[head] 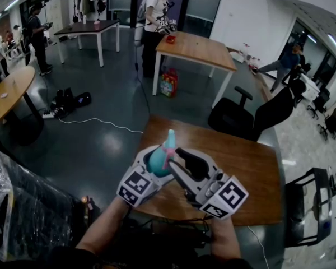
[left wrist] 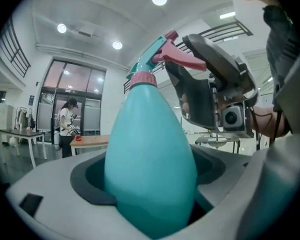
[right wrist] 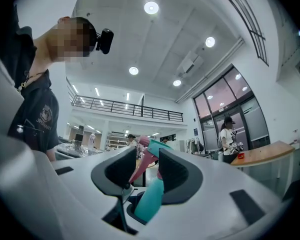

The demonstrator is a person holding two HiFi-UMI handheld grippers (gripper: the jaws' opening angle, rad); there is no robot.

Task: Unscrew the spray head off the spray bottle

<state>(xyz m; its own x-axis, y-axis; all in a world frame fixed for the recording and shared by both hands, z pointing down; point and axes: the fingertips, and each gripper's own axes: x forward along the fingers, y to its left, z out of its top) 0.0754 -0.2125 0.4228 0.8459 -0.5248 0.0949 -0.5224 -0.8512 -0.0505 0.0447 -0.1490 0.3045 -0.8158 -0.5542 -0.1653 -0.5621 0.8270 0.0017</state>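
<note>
In the head view I hold both grippers together above a wooden table [head: 243, 164]. A teal spray bottle [head: 155, 161] stands upright in my left gripper [head: 154, 170], which is shut on its wide body [left wrist: 150, 164]. Above the body sit a pink collar [left wrist: 141, 78] and the teal spray head [left wrist: 152, 58] with its pink trigger [left wrist: 182, 59]. My right gripper [head: 182, 160] comes in from the right and closes on the spray head. Its dark pads [right wrist: 172, 170] flank the trigger [right wrist: 140, 164] and the teal neck [right wrist: 151, 201] in the right gripper view.
A black office chair [head: 241, 116] stands behind the table. Farther back, a person [head: 155, 15] stands at a second wooden table [head: 196, 49]. Cables and bags [head: 67, 102] lie on the dark floor at the left. A plastic-wrapped object [head: 17, 206] fills the near left corner.
</note>
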